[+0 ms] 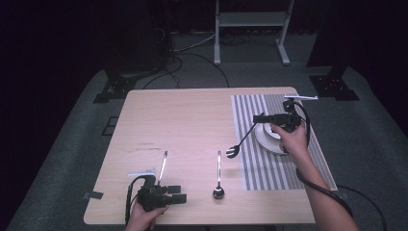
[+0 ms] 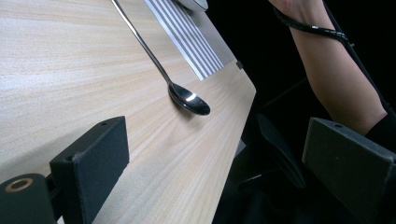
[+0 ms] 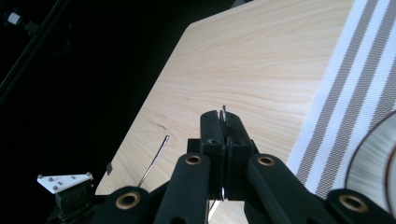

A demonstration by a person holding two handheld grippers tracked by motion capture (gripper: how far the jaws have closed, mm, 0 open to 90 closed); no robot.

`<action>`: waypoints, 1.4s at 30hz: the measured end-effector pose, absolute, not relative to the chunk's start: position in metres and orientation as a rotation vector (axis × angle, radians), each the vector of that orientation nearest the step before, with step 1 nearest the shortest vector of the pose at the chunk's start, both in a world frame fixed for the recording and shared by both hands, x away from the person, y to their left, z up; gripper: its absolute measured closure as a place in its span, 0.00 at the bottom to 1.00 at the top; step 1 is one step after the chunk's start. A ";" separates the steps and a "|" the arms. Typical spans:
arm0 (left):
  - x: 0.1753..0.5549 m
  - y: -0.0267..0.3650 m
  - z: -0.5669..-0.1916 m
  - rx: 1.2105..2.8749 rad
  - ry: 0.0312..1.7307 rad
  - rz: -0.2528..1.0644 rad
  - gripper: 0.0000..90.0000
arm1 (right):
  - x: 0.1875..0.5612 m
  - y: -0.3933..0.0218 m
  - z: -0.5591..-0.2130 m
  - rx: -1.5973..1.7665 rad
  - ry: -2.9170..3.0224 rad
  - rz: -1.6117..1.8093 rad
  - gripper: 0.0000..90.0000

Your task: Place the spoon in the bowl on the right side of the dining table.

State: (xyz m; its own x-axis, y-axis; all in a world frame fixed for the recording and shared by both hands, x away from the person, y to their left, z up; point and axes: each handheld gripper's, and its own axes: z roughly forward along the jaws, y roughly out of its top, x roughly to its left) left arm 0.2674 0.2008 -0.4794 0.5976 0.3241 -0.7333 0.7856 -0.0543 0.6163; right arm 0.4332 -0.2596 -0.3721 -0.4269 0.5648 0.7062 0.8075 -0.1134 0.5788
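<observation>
Fork: dark metal, thin handle, held up off table by handle end, tilted, tines low at striped mat's left edge. Handle end also seen pinched edge-on. Hangs over mat, just beside white plate.

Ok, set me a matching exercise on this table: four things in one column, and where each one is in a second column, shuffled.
Things:
1. fork
2. spoon
3. plate
4. knife

Places:
A. lying flat on bare wood, bowl end toward the person, near the middle of the table
B. on the striped placemat, under the right hand
C. gripped by its handle in the right gripper, head hanging toward the table
D. on bare wood just ahead of the left gripper

Pairs: 1-C, 2-A, 3-B, 4-D
</observation>
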 end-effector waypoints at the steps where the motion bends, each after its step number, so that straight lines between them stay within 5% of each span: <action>1: 0.267 0.201 -0.480 1.641 0.939 -0.486 0.06 | 0.433 -0.262 -0.371 -1.539 -1.919 -1.561 0.99; 42: 0.268 0.197 -0.482 1.656 0.937 -0.490 0.06 | 0.434 -0.329 -0.357 -1.756 -1.816 -1.674 0.99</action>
